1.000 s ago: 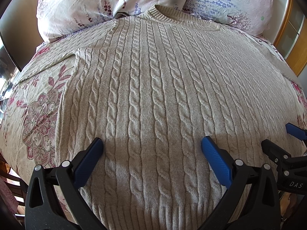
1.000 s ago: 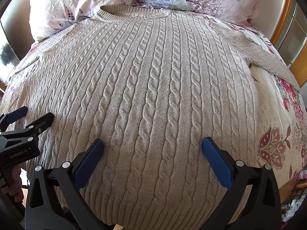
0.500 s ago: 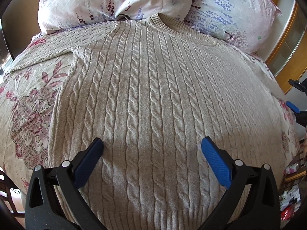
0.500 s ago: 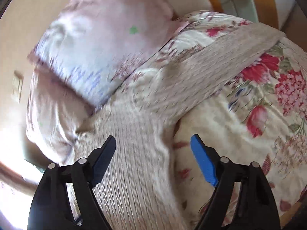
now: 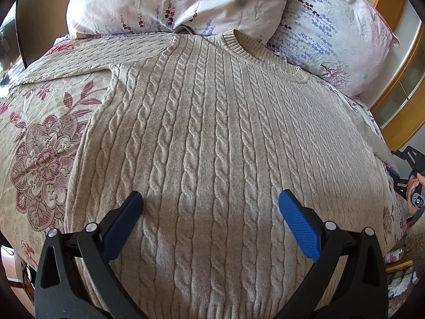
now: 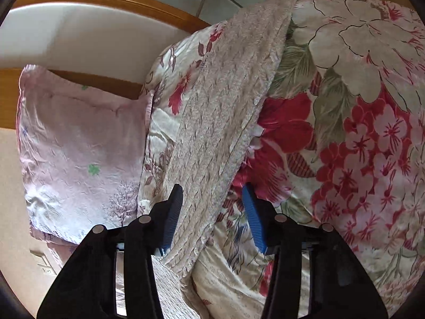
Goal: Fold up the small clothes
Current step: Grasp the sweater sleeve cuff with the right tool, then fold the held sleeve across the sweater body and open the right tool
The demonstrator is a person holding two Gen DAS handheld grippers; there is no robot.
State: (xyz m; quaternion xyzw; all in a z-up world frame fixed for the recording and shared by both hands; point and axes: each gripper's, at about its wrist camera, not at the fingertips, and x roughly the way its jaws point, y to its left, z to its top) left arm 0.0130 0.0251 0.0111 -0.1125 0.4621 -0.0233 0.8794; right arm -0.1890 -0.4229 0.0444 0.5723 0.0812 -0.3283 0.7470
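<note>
Left tool [image 5: 209, 204] hangs tilted down over the sweater [image 5: 212, 146], which lies flat on the bed [image 5: 39, 133], jaws spread wide and empty. Right tool [image 6: 212, 199] is rolled sideways at the sleeve [image 6: 225, 106], jaws closing around it, not yet pinching.

Right tongs [image 6: 212, 207] closing around sweater sleeve [image 6: 228, 111], apparently not yet pinching, floral bedspread [image 6: 358, 133], pink pillow [image 6: 79, 146]
</note>
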